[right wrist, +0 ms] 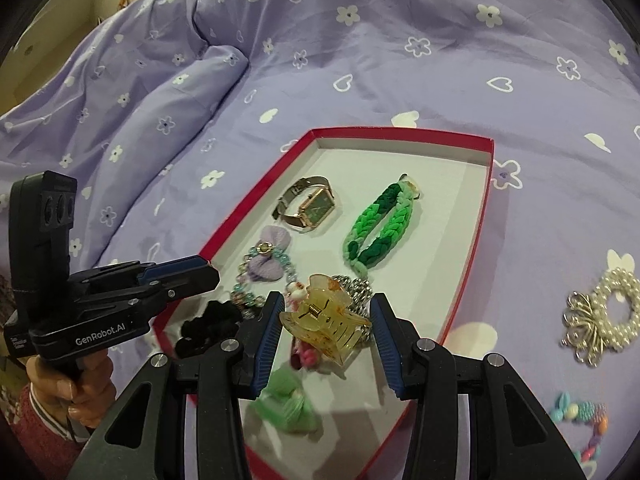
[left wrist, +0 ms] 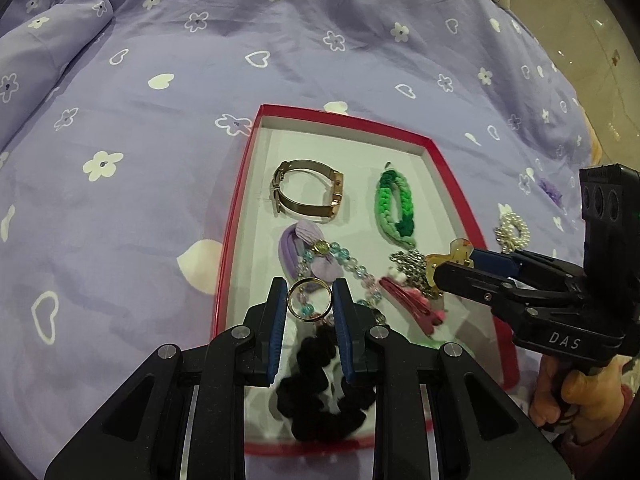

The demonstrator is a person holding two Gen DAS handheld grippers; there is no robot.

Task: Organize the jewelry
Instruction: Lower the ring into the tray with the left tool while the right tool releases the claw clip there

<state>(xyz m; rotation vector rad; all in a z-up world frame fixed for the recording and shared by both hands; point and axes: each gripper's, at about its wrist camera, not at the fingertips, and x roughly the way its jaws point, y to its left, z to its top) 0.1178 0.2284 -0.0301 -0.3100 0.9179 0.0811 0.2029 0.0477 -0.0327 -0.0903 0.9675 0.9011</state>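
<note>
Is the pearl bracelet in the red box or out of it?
Out. The pearl bracelet lies on the purple bedspread, beside the red box, clear of its rim.

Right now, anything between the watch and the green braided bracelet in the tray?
Nothing; bare white tray floor separates the watch and the bracelet, clearest in the right wrist view.

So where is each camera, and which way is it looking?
Left wrist: sits on the left gripper, looking down at the red box; it holds a gold ring; the right gripper and a hand show.
Right wrist: sits on the right gripper, holding a yellow hair clip; left gripper and hand show.
Both share the box, watch and green bracelet.
</note>
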